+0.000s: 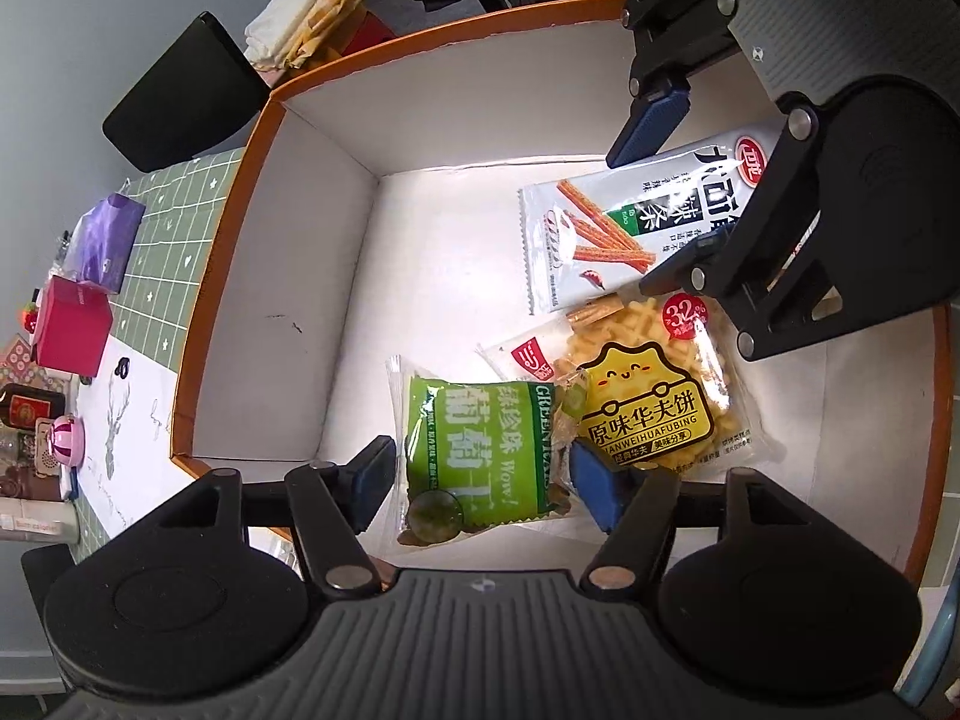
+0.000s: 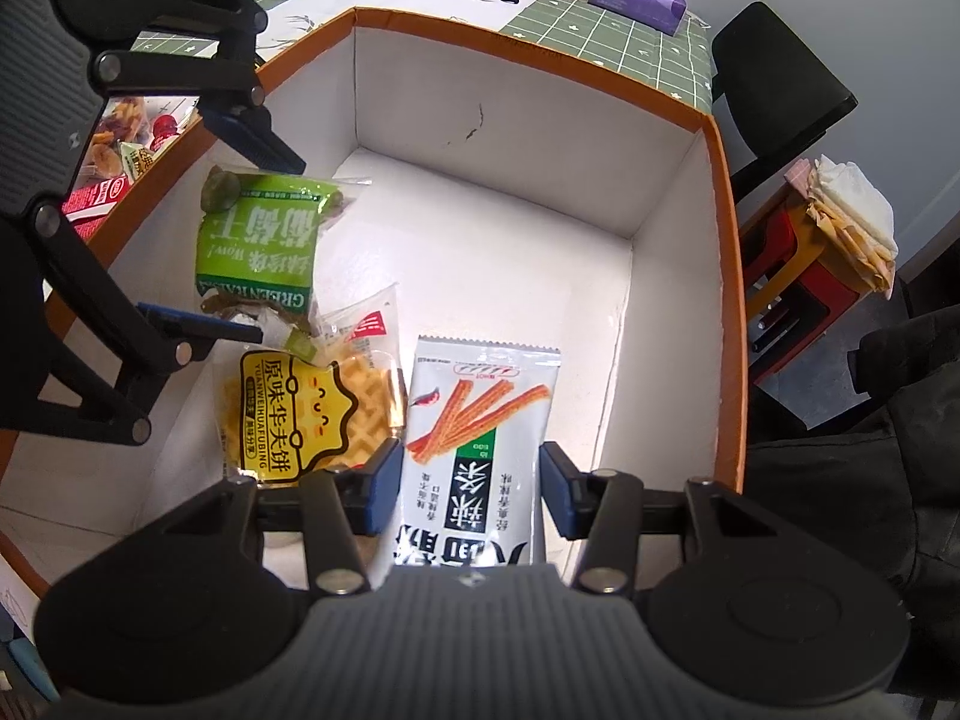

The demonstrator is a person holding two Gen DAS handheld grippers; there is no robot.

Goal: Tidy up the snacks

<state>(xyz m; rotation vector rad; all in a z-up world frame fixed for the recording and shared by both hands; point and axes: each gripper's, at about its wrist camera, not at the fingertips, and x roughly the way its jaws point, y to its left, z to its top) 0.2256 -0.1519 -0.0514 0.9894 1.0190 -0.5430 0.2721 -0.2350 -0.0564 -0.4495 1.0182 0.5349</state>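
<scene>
Three snacks already lie in your orange-rimmed box [image 1: 264,120]: the green raisin packet [image 1: 474,456], the yellow waffle packet [image 1: 654,408] and the white spicy-stick packet [image 2: 474,450]. Your left gripper [image 1: 486,480], at lower centre, stands released around the green packet. Your right gripper [image 2: 468,492] brackets the white packet; whether it clenches, I cannot tell. More snacks [image 2: 126,138] wait outside, at upper left.

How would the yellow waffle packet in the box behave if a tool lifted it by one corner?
The waffle packet would probably feel light. Its clear wrapper looks thin, so the corner may crumple. The waffle inside looks stiff and could crack. It overlaps the green packet, which it might nudge.
</scene>
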